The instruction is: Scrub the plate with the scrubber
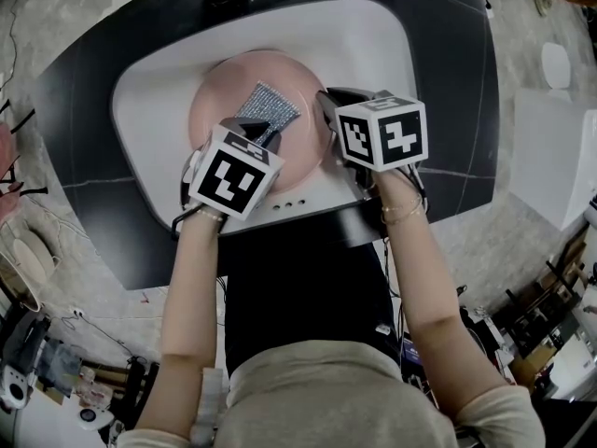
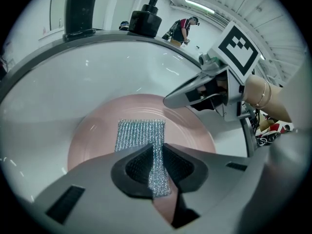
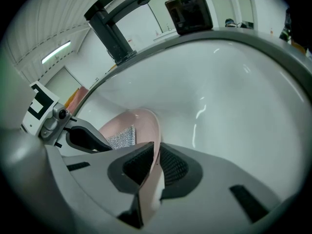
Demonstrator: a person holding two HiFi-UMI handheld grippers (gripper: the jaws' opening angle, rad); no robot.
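A pink plate (image 1: 219,101) lies tilted in the white sink (image 1: 373,45). My left gripper (image 1: 266,136) is shut on a silver mesh scrubber (image 1: 269,108), which hangs flat against the plate's face. In the left gripper view the scrubber (image 2: 140,135) runs up from between the pads (image 2: 141,167) onto the plate (image 2: 92,135). My right gripper (image 1: 326,110) is shut on the plate's right rim. In the right gripper view the thin pink rim (image 3: 152,145) is clamped between the pads (image 3: 136,165), and the scrubber (image 3: 124,138) and left gripper (image 3: 105,145) show beyond.
A black tap (image 3: 112,28) and a dark soap bottle (image 3: 187,9) stand at the sink's far edge. A black counter (image 1: 84,110) surrounds the basin. Cables and clutter lie on the floor to either side.
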